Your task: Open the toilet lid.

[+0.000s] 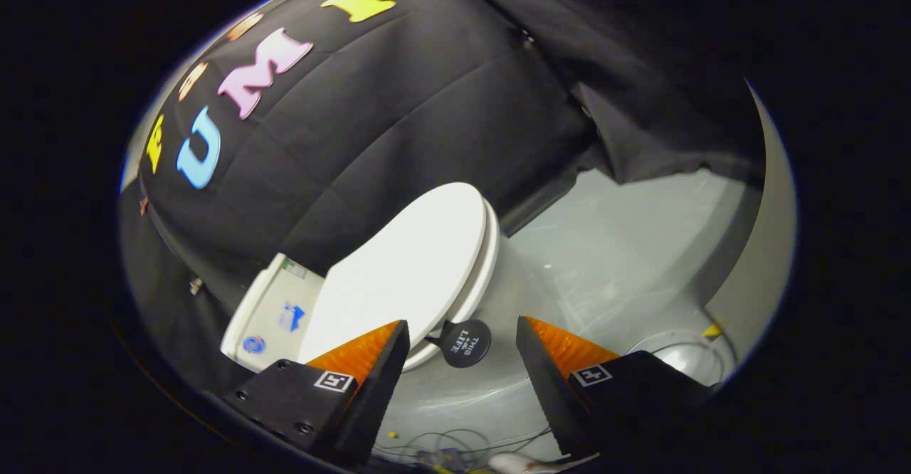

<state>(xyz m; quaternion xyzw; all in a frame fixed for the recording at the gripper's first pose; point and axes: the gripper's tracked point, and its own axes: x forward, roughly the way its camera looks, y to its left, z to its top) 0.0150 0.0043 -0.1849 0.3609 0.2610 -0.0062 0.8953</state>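
Note:
A white toilet stands just ahead of the fingers, seen tilted. Its white lid [406, 267] lies down flat on the seat. A round black tab handle [466, 343] sticks out from the lid's front rim, between and slightly beyond the fingertips. The gripper [462, 339] is open, with a wide gap between the two fingers and nothing held. The left fingertip [398, 339] overlaps the lid's front edge in the picture; whether it touches I cannot tell. The white cistern [274, 314] sits behind the lid, against the black cloth wall.
The pale grey floor [626, 246] spreads to the right of the toilet. Loose cables [441, 449] lie on the floor below the fingers. A light panel [765, 260] stands at the far right, with a round white object [676, 353] near its foot.

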